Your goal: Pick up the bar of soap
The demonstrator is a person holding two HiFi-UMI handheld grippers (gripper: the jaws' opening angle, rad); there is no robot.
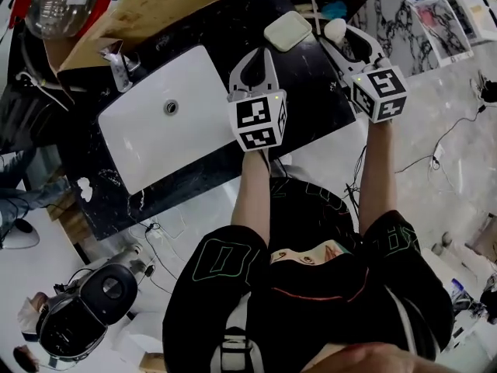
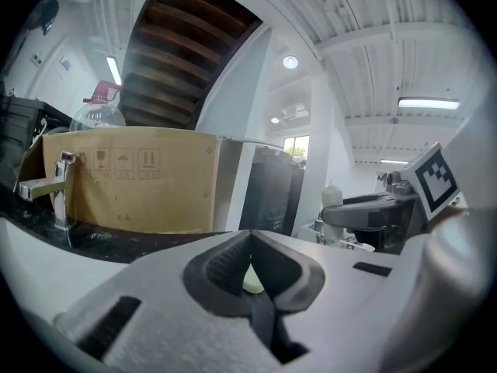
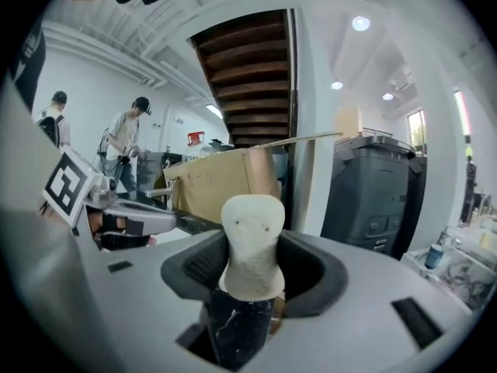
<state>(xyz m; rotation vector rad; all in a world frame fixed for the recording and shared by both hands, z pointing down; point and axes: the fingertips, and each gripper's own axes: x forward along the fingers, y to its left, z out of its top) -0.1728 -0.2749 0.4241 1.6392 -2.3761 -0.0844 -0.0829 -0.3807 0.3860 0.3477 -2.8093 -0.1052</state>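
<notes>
Cream-white, round-topped bar of soap already clamped between the jaws of the right gripper: stood on end in the narrow gap, jaws closed onto its lower half. Grasp therefore judged done. Lift probably under way, though no telling from these views whether the bar is clear of the black marble tabletop, seen as a dark veined strip just beneath it. Left to do, if not so yet: raising it well free.

Held near the tabletop's far right edge, close beside a pale square slab, dish or second bar, impossible to say which.

Left gripper idle, jaws pressed together on nothing, only a sliver of something pale glimpsed beyond them.

Both bare forearms stretched forward side by side, grippers roughly level and pointing away from the body. Right reaching further out; left hovering over the tabletop just to the right of the white rectangular sink.
</notes>
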